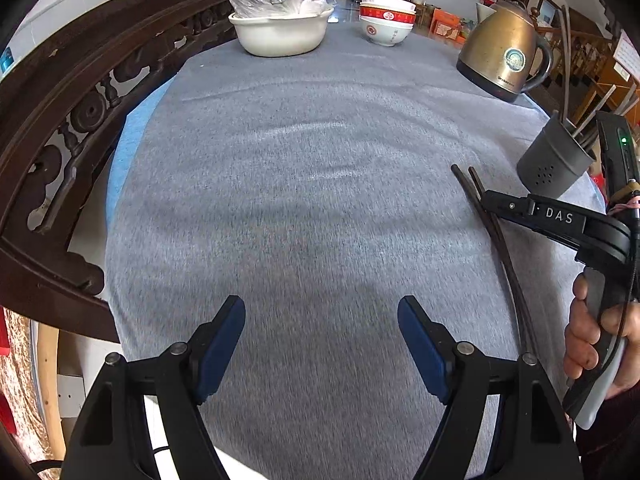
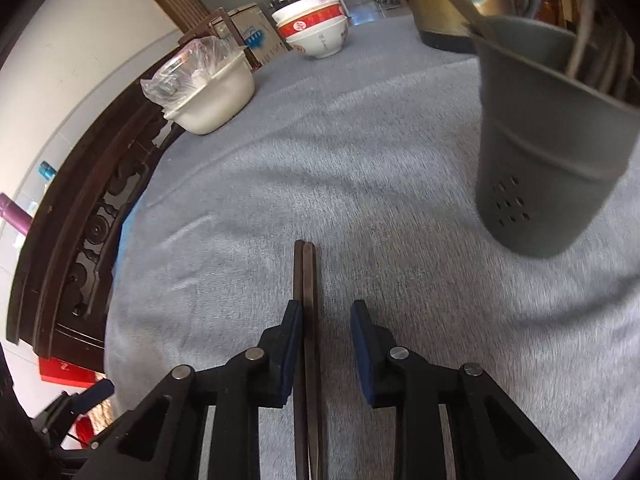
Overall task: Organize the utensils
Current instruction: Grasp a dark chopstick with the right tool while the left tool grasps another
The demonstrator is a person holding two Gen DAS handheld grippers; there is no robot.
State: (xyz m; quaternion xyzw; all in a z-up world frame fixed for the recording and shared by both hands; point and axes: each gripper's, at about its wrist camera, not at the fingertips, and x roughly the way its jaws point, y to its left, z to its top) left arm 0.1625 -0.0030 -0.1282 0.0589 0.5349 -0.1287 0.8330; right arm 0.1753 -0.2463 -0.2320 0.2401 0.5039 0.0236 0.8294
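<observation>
Left wrist: "DAS" on right tool [image 1: 486, 202], astride chopsticks [image 1: 496, 236], unclamped; left tool [image 1: 322, 312] apart.

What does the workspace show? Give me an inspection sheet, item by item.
Surface: grey cloth on the table, wrinkled.
Job's things: pair of dark chopsticks lying flat; grey holder upright, utensils already inside.
Clutter: white basin with a plastic bag; stacked bowls; brass kettle.
Grippers: left hand-held gripper open, nothing between its jaws; right hand-held gripper straddles the chopsticks, one pad touching, not clamped.
Cables: nothing seen.
Surroundings: carved wooden railing; room behind.
</observation>
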